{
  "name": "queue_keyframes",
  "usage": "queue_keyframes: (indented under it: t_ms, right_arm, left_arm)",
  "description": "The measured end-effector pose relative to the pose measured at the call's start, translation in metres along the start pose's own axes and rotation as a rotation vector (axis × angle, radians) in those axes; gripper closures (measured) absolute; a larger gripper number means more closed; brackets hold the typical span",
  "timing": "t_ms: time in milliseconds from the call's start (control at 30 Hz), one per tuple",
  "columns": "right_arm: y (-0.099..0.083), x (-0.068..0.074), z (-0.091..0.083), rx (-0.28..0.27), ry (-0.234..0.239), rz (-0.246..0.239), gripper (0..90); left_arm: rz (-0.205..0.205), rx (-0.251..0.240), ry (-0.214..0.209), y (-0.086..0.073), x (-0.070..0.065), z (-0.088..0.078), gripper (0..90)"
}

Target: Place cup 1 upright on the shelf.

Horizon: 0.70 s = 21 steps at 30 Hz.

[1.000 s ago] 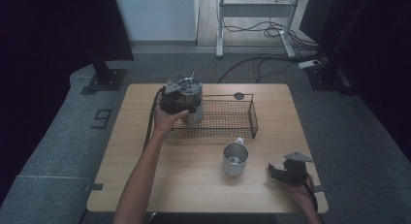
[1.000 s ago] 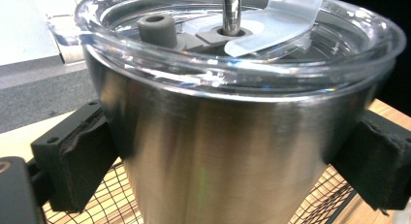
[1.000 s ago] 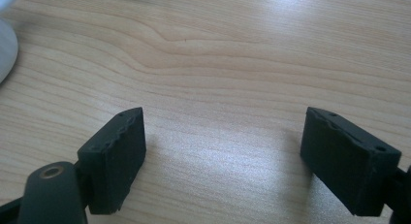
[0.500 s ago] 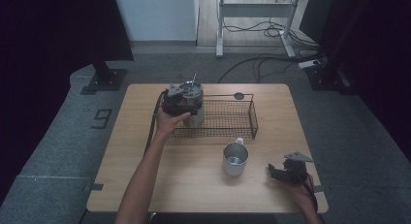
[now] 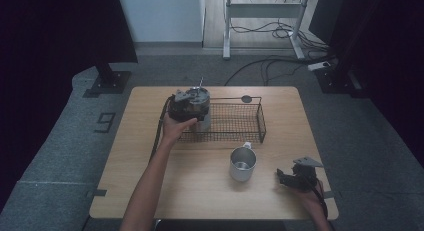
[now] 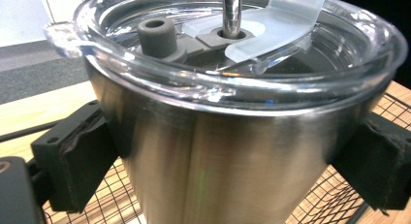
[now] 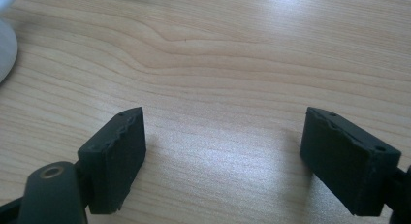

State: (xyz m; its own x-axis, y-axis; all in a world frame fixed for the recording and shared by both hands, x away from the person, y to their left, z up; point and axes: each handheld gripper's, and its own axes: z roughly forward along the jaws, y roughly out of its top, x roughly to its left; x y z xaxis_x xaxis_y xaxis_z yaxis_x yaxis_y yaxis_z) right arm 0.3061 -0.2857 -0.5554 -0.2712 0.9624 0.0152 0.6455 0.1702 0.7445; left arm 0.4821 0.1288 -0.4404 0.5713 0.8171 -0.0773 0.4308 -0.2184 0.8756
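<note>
Your left gripper (image 6: 228, 151) is clamped on a stainless-steel tumbler (image 6: 228, 156), one black pad pressed to each side of its brushed metal wall. The tumbler flares wider toward the top and wears a clear plastic lid (image 6: 232, 64). In that lid sit a short grey rubber plug (image 6: 157, 35), a translucent sliding tab (image 6: 286, 25) and a metal straw (image 6: 231, 10) that stands upright through a grey grommet.

From the high view, you see the tumbler (image 5: 204, 118) at the left end of a black wire basket (image 5: 235, 123) on the far half of the wooden table (image 5: 150, 156); your left gripper (image 5: 187, 105) covers most of it, and you cannot tell from there whether its base rests on the mesh. The left gripper view adds the lid details and shows basket mesh (image 6: 334, 200) below and behind the tumbler.

The high view also shows a metal mug (image 5: 242, 163) standing upright on the table in front of the basket, its mouth open and nothing visible inside. The rest of the basket appears to hold nothing else.

Your right gripper (image 5: 295, 177) rests near the table's front right corner, well apart from the mug. In the right gripper view its fingers (image 7: 116, 156) stand apart with only bare wood grain between them, gripping nothing.
</note>
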Motion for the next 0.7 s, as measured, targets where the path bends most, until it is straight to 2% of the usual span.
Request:
queue_keyframes:
  t_ms: [500, 700]
  right_arm:
    - [0.0, 0.0, 0.0, 0.0, -0.002, 0.002, 16.3]
    - [0.0, 0.0, 0.0, 0.001, -0.011, 0.011, 16.2]
  left_arm:
    - [-0.007, 0.039, 0.01, -0.013, 0.003, 0.008, 4.3]
    - [-0.002, 0.035, 0.007, -0.014, 0.0, 0.01, 4.3]
